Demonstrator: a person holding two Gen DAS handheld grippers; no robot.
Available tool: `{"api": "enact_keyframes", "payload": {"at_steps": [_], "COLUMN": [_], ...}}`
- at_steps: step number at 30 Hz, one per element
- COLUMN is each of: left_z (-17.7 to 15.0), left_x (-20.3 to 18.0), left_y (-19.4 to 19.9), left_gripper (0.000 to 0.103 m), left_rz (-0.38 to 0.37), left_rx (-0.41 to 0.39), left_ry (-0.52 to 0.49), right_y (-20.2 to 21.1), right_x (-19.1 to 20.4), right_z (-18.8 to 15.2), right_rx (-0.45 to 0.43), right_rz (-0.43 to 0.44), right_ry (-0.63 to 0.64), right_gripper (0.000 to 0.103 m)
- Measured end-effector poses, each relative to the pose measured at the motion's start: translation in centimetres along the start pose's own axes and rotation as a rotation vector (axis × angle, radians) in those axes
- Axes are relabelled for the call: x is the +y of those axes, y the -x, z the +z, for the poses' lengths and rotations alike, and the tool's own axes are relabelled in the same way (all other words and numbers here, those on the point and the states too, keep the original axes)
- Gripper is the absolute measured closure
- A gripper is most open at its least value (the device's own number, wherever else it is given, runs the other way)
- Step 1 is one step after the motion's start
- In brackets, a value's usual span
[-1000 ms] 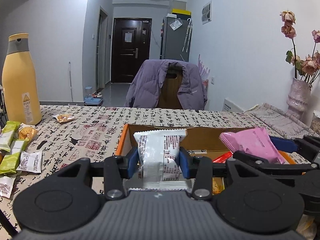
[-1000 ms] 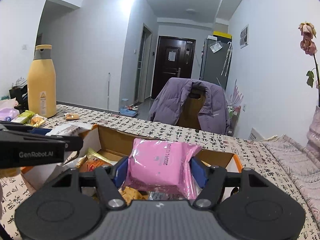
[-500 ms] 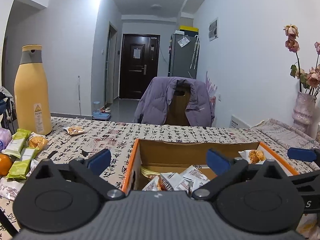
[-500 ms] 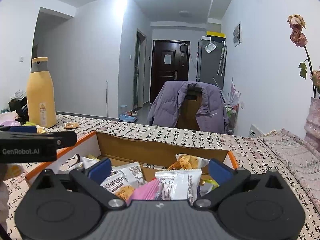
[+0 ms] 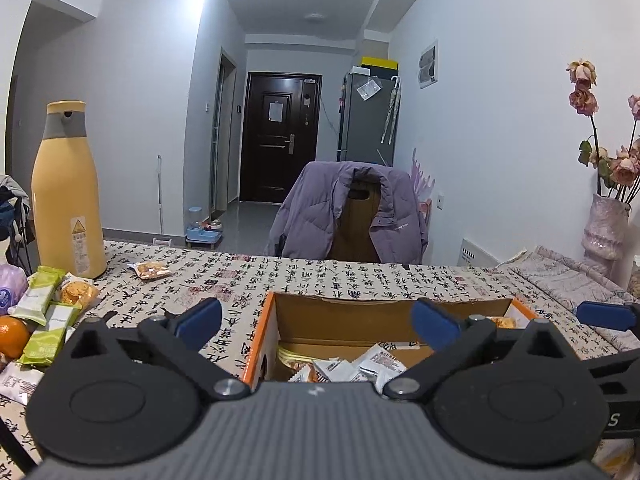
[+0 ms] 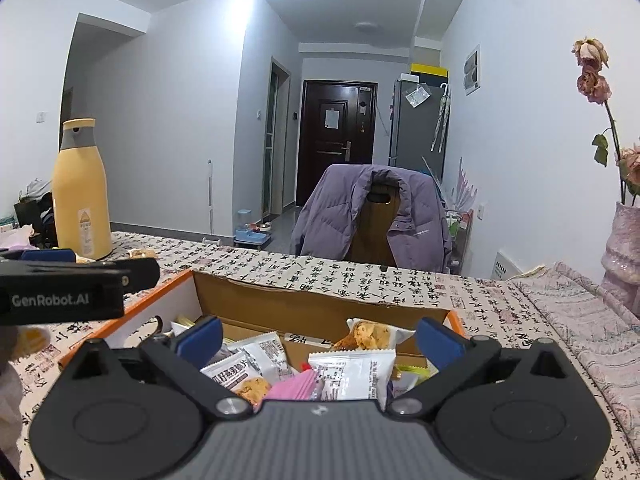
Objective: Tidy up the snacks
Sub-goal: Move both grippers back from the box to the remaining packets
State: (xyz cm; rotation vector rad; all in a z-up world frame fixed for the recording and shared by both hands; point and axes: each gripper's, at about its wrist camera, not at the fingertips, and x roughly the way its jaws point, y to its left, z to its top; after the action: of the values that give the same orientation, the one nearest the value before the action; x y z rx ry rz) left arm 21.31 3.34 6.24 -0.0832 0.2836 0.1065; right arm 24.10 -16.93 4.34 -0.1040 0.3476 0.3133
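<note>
An orange-edged cardboard box (image 5: 392,312) (image 6: 320,308) sits on the table and holds several snack packets, among them a white packet (image 6: 352,376), a pink packet (image 6: 296,388) and a cookie packet (image 6: 368,334). My left gripper (image 5: 316,324) is open and empty, just above the box's near left corner. My right gripper (image 6: 318,340) is open and empty, above the packets in the box. The left gripper's arm (image 6: 76,288) shows at the left of the right wrist view.
Loose snacks lie on the table at the left: green bars (image 5: 38,298), a cookie packet (image 5: 150,270) and an orange (image 5: 12,336). A tall yellow bottle (image 5: 66,196) stands behind them. A vase of dried flowers (image 5: 604,224) stands at the right. A chair with a purple jacket (image 5: 352,212) is beyond the table.
Both grippers have opened: the left let go of the white packet and the right let go of the pink packet, both now in the box. Both grippers have risen slightly.
</note>
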Motion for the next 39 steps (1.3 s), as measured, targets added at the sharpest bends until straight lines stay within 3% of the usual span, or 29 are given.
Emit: {"api": "enact_keyframes", "payload": {"at_steps": [8,19,39], "left_z": [0.4,-1.7,-8.4], "left_x": [0.3,0.7,3.8], "left_y": [2.8,6.6,9.7], "left_gripper": [0.0,0.0,0.0], "left_rz": [-0.003,-0.009,-0.007], "left_rx": [-0.014,0.001,0.162], "left_ry": [0.002,-0.011,-0.035], "right_y": [2.7,6.5,9.5], "right_x": [-0.1,0.3,-0.4], "right_z": [-0.1,-1.7,-8.5], "right_rx": [-0.008,0.01,0.183], "right_rz": [-0.004,-0.003,-0.002], "right_ry": [-0.008,-0.013,-0.068], "right_gripper": [0.0,0.0,0.0]}}
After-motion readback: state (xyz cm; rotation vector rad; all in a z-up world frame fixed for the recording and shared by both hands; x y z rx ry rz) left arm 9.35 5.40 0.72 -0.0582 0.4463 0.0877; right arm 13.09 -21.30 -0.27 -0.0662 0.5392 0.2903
